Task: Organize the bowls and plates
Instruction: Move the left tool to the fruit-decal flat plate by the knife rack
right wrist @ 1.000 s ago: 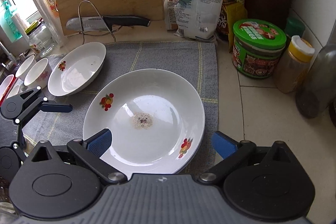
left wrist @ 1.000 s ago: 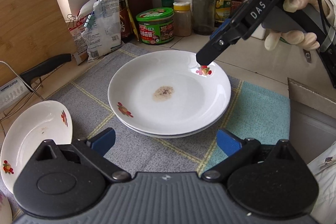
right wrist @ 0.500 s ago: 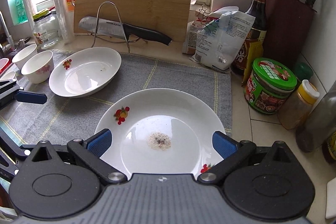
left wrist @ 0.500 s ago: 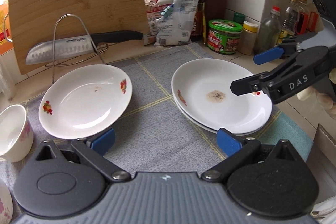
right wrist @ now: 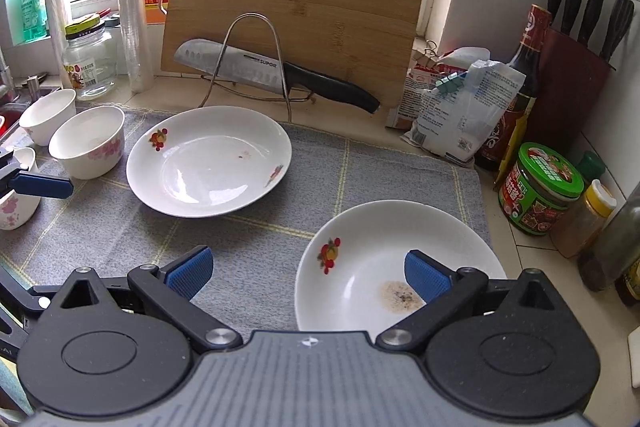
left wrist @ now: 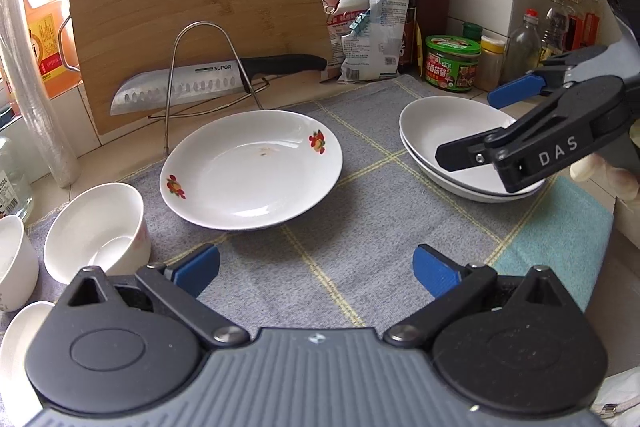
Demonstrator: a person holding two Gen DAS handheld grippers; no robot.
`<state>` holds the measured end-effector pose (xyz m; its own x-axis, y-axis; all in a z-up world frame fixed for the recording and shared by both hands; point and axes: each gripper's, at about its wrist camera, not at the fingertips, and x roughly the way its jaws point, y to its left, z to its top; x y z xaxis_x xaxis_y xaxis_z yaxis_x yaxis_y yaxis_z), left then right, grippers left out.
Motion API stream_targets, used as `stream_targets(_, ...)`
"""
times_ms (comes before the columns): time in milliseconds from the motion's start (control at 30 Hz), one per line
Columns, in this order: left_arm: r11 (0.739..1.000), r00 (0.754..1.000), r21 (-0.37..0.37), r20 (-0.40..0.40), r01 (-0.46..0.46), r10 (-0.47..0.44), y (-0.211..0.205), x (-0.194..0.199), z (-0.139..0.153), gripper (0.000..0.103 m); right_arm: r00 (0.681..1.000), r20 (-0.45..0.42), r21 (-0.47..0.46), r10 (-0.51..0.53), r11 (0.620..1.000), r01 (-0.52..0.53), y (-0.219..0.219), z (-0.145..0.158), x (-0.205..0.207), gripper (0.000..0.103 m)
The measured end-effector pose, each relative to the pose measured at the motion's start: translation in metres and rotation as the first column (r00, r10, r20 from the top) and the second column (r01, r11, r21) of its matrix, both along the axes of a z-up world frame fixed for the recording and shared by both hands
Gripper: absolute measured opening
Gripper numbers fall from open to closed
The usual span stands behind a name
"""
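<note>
A white flowered plate (left wrist: pixel 252 169) (right wrist: pixel 210 161) lies alone mid-mat. To its right is a stack of two like plates (left wrist: pixel 452 131) whose top plate (right wrist: pixel 360 267) has a brown stain. Three white bowls (left wrist: pixel 96 231) (right wrist: pixel 90 141) cluster at the mat's left end. My left gripper (left wrist: pixel 316 271) is open and empty, just short of the lone plate's near rim. My right gripper (right wrist: pixel 308 275) is open and empty too, hovering over the stack's left side. It shows in the left wrist view as the right gripper (left wrist: pixel 476 125) above the stack.
A grey checked mat (left wrist: pixel 360 227) covers the counter. Behind it a knife (left wrist: pixel 216 79) rests on a wire rack against a wooden cutting board (right wrist: pixel 296 3). A green-lidded jar (right wrist: pixel 540 191), bottles, packets and a knife block (right wrist: pixel 568 87) crowd the right back corner.
Both views have swung left and pulled back. The left gripper turned from the stack toward the lone plate and bowls. The right gripper drew back and lifted above the stack.
</note>
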<state>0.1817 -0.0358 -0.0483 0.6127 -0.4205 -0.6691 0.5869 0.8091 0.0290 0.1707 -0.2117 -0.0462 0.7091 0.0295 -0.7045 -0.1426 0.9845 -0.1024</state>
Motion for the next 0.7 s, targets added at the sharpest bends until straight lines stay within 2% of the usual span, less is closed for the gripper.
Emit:
stream_targets(167, 1.000, 1.000, 0.005, -0.002, 0.029, -0.029, 0.028, 0.005, 0.003, 0.102, 1.000, -0.015, -0.002, -0.011, 1.000, 0.011, 0.036, -0.003, 0.003, 0.103)
stream_targets(433, 1.000, 1.000, 0.003, -0.013, -0.014, 0.015, 0.065, 0.011, 0.003, 0.102, 0.997, -0.060, -0.037, 0.043, 0.998, -0.045, 0.073, -0.014, 0.014, 0.103)
stream_targets(700, 0.996, 0.997, 0.038, -0.030, -0.075, 0.076, 0.068, 0.014, -0.002, 0.102, 0.985, -0.102, -0.064, 0.138, 0.987, -0.145, 0.091, -0.043, 0.028, 0.103)
